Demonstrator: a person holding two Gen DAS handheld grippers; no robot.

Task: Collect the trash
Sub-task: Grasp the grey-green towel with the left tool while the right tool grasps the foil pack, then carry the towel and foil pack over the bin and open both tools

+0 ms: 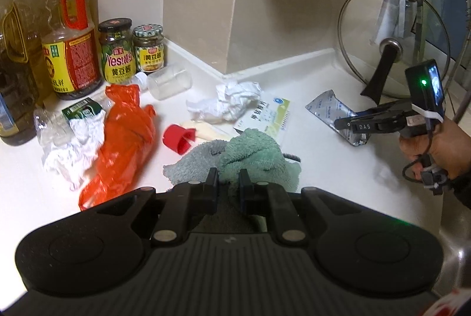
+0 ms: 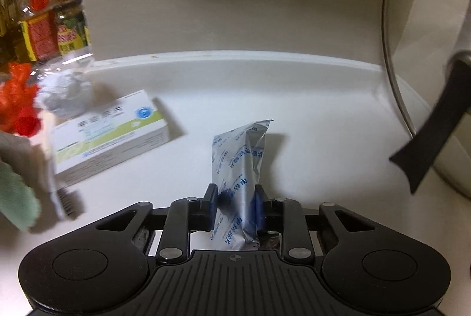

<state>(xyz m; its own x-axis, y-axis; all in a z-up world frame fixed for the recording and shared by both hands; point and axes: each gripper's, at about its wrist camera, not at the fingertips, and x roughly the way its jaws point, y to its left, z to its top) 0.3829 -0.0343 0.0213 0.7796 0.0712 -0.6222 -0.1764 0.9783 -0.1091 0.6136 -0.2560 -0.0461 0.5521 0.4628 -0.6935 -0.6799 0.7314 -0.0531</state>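
Note:
My left gripper [image 1: 229, 180] is shut on a green cloth [image 1: 253, 151] that lies bunched on the white counter [image 1: 323, 168]. Trash is scattered beyond it: an orange plastic bag [image 1: 123, 139], a red cap [image 1: 178, 137], crumpled tissues [image 1: 232, 101], a medicine box [image 1: 268, 115] and a crushed clear bottle [image 1: 59, 121]. To the right, a hand holds my right gripper [image 1: 341, 124] against a silver foil packet [image 1: 326, 107]. In the right wrist view, the right gripper [image 2: 236, 198] is shut on that foil packet [image 2: 240, 157], which stands upright between the pads.
Oil bottles [image 1: 70, 45] and sauce jars [image 1: 117, 51] line the back left corner. An empty clear jar [image 1: 169, 80] lies beside them. A glass pot lid [image 1: 394, 51] leans against the right wall. The medicine box [image 2: 112, 133] sits left of the packet.

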